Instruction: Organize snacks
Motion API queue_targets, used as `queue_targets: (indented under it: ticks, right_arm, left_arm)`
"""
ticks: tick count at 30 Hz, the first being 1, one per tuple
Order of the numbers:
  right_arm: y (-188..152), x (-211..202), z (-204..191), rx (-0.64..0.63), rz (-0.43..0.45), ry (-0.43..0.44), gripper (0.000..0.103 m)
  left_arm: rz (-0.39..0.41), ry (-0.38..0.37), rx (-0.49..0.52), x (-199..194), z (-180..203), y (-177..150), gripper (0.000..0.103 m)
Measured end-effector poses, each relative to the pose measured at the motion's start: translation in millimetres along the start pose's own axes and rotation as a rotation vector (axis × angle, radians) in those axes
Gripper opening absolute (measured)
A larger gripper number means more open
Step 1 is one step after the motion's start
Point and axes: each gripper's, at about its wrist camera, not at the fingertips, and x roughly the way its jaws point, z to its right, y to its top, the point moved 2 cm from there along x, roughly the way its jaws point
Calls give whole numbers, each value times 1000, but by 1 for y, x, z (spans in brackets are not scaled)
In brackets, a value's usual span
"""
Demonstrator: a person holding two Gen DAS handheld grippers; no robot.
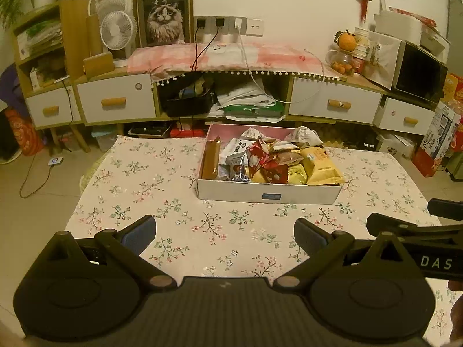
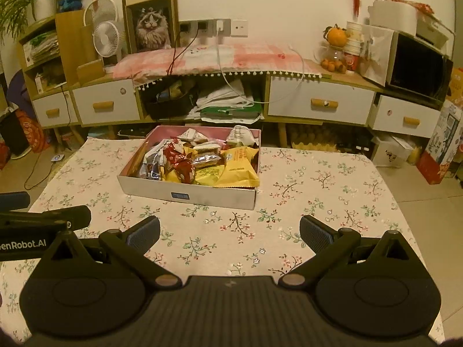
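Observation:
A white cardboard box (image 1: 240, 192) (image 2: 214, 198) with a pink inside stands on the far middle of the floral tablecloth. It is heaped with snack packets: yellow packets (image 1: 321, 163) (image 2: 240, 163), red wrappers (image 1: 264, 159) (image 2: 179, 156), silver packets (image 1: 235, 150) (image 2: 205, 159) and a long brown bar (image 1: 211, 156) at its left wall. My left gripper (image 1: 225, 235) is open and empty, well in front of the box. My right gripper (image 2: 230, 231) is open and empty, also short of the box.
The floral tablecloth (image 1: 139, 173) (image 2: 332, 185) covers the table. Behind it stands a low cabinet (image 1: 115, 101) (image 2: 318, 104) with drawers, fans, a cat picture and a microwave (image 1: 416, 72). Each gripper shows at the edge of the other's view.

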Motion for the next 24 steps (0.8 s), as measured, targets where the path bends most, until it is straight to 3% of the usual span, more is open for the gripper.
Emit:
queue_targets:
  ticks: [24]
  right_arm:
    - [-4, 3, 0, -1, -20, -36, 103]
  left_arm:
    - [-7, -25, 10, -3, 6, -3, 103]
